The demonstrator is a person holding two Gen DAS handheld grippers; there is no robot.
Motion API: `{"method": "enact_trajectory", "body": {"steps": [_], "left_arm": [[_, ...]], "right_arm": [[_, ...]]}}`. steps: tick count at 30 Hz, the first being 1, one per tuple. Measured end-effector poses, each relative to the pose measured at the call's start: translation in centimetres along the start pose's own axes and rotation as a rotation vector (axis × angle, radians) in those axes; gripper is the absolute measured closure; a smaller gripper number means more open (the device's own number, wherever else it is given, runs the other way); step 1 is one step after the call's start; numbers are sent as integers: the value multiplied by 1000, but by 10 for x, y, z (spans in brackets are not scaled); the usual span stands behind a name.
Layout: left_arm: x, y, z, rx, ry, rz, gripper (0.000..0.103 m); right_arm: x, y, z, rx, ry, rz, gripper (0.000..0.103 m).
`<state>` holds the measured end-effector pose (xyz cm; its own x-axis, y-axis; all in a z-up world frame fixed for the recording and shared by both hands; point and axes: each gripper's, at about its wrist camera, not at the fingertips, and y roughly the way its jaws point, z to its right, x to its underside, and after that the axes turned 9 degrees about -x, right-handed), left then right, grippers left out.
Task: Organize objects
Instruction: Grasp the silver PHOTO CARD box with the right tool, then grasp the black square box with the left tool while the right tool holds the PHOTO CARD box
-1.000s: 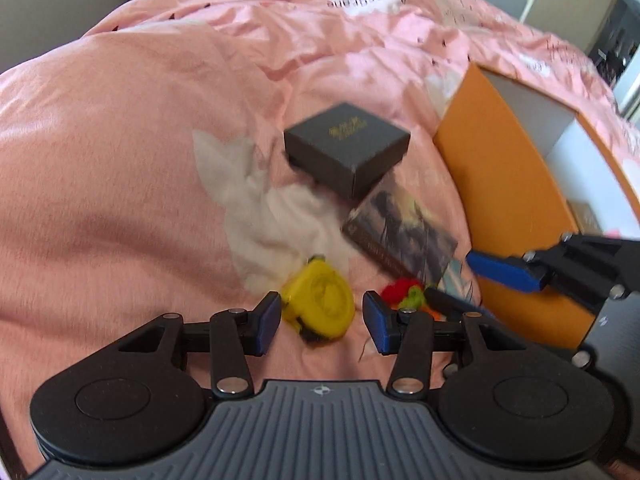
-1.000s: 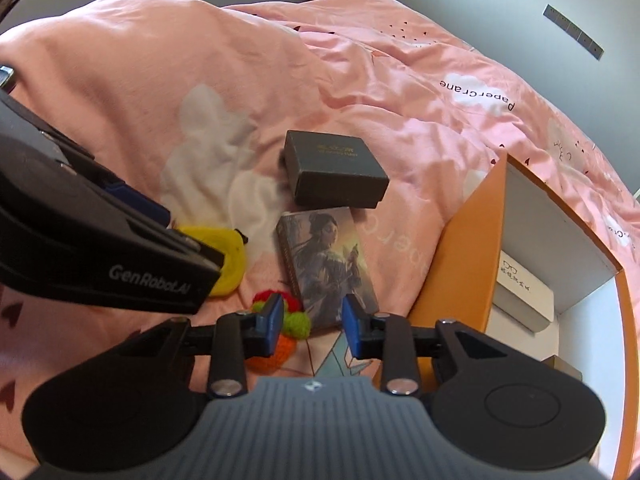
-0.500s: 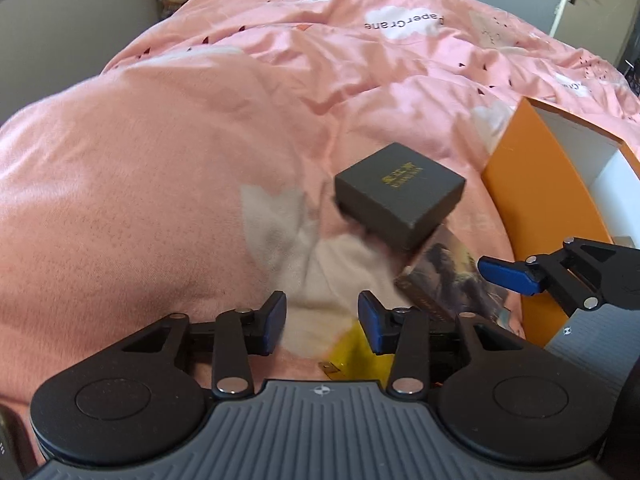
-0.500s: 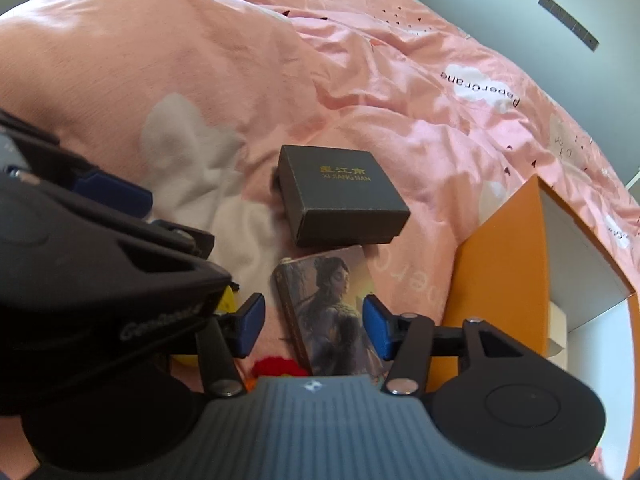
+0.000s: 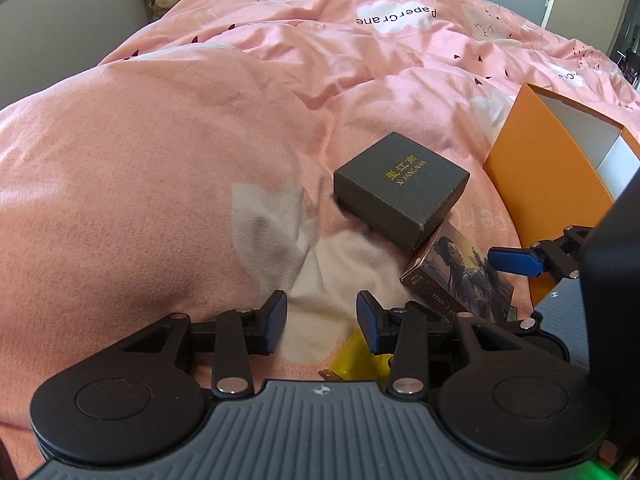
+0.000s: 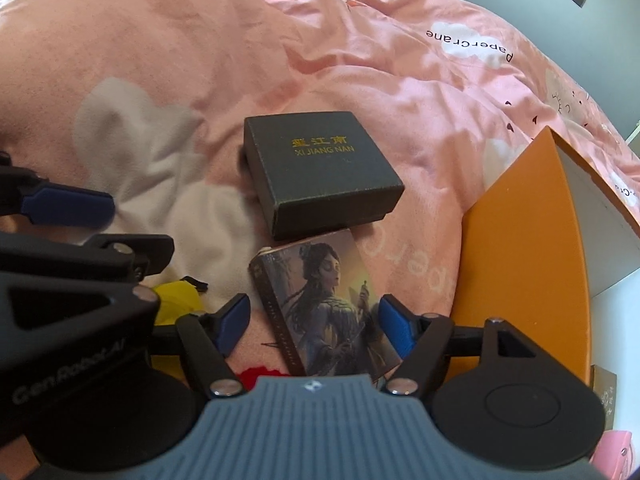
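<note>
Right gripper (image 6: 314,322) fingers spread wide either side of illustrated card box (image 6: 326,306) on pink bed (image 6: 360,60), dark gift box (image 6: 320,170) just beyond, left gripper (image 5: 322,322) fingers open, holding nothing, orange box (image 6: 520,264) beside.

Left gripper (image 5: 320,322): black linkage arms, blue pads on the fingertips (image 5: 276,320), two round black discs, silver rivets at the pivots.
Left gripper base: grey ribbed plate, small compass-like mark at its top centre.
Right gripper (image 6: 314,320): same black arms, blue pads (image 6: 394,326), silver rivets, grey ribbed plate with a small emblem.
Lettering: "GenRobot.AI" in grey on the left gripper's black side, seen from the right wrist.
</note>
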<state>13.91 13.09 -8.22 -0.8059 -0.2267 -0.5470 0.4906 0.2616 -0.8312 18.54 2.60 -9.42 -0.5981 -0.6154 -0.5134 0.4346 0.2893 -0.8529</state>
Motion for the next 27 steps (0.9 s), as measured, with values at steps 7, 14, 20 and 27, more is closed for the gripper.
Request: {"method": "enact_trajectory", "body": {"steps": [7,14,20,27], "left_arm": [[-1,-1,-2,24,-19,5,55],[-7,-4,-12,80,-80,-3,55],[-14,-6,-18,135,-114,-35,55],[-35,1,-16,212,-206,-72,55]], "right_arm": [[-3,-1,1,0,-17,-13,49],[-11,-20,12,-40,-17,-5,67],[-23,-36,44,-141,82,-21,74],[-41,-28,66,-201,143,-72,77]]}}
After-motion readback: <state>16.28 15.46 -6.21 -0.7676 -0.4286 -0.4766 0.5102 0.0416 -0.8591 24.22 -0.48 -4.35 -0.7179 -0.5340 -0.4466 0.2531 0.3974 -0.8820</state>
